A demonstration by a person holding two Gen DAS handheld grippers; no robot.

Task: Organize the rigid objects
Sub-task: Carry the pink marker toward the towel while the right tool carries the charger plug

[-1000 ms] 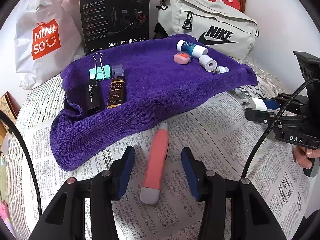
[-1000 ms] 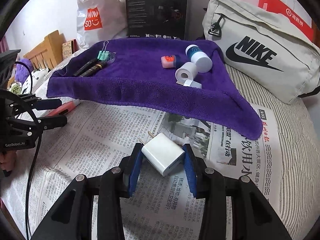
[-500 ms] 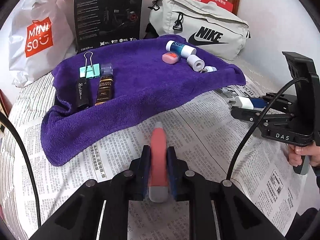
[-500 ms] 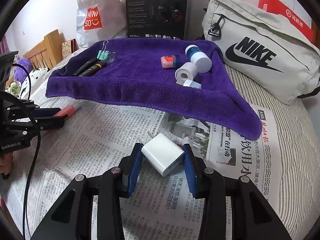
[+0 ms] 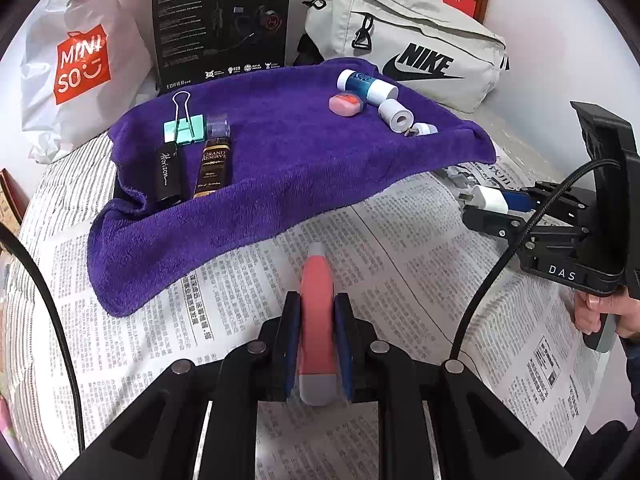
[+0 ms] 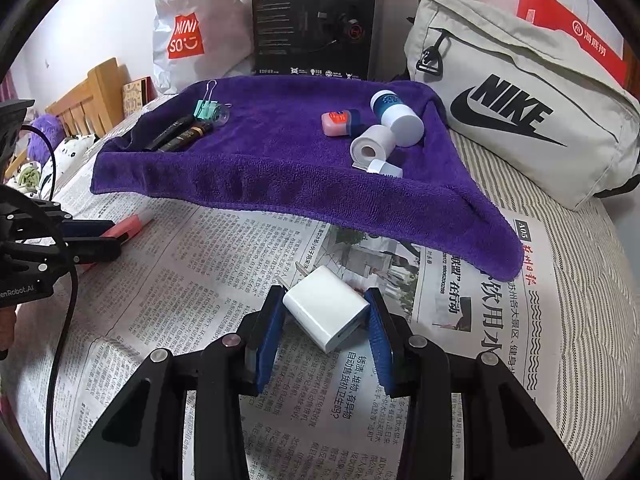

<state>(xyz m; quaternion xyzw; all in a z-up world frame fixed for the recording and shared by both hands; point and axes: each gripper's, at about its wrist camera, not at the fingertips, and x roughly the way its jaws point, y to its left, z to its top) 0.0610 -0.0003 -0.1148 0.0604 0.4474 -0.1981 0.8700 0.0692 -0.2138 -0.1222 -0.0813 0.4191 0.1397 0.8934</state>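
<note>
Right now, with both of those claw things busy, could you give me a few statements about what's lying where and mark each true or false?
1. The left gripper is shut on the pink utility knife. True.
2. The white charger plug lies on the purple towel. False: it sits between the right gripper's fingers, over the newspaper.
3. The green binder clip is on the towel near the black tube. True.
4. The roll of white tape is on the newspaper. False: it is on the towel, by the blue-and-white bottle.
5. A Nike bag stands behind the towel. True.
</note>
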